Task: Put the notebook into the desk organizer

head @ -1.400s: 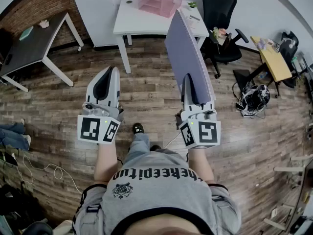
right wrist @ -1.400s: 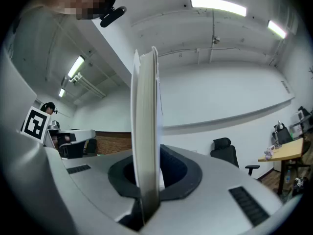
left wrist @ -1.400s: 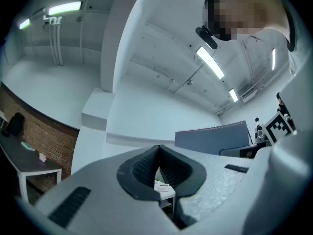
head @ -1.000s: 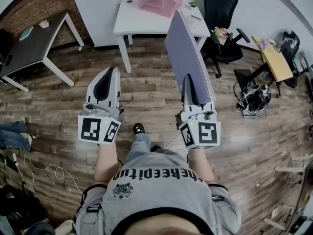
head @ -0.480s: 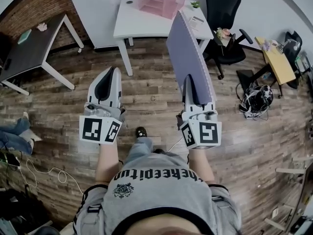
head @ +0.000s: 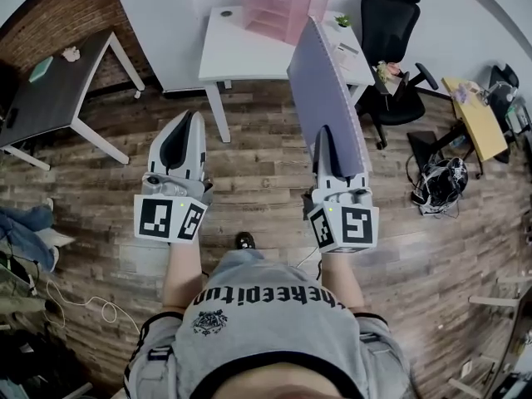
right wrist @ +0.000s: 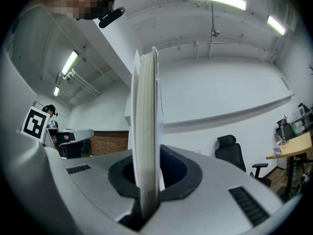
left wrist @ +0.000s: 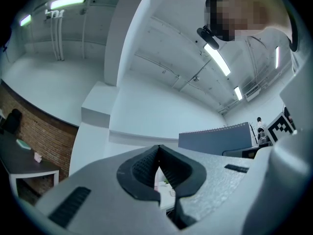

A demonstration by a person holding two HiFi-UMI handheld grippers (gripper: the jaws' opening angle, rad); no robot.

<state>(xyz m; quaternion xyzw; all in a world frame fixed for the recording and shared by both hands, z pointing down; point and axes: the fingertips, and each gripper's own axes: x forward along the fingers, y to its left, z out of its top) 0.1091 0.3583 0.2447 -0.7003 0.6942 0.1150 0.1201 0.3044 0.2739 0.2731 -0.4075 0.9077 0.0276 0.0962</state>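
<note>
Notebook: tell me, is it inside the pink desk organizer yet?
No, the notebook is clamped in the right hand-held gripper, while the pink desk organizer stands apart from it on the white table.

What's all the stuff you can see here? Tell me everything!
notebook: one, purple-grey, upright in the right gripper
desk organizer: one, pink, on the white table
white table: one, white, ahead by the wall
dark table: one, dark grey, far left by the brick wall
office chair: one, black, right of the white table
small desk: one, yellowish, far right
floor: one, brown wood planks, underneath
left gripper: one, grey, shut, empty
right gripper: one, grey, shut on the notebook
</note>
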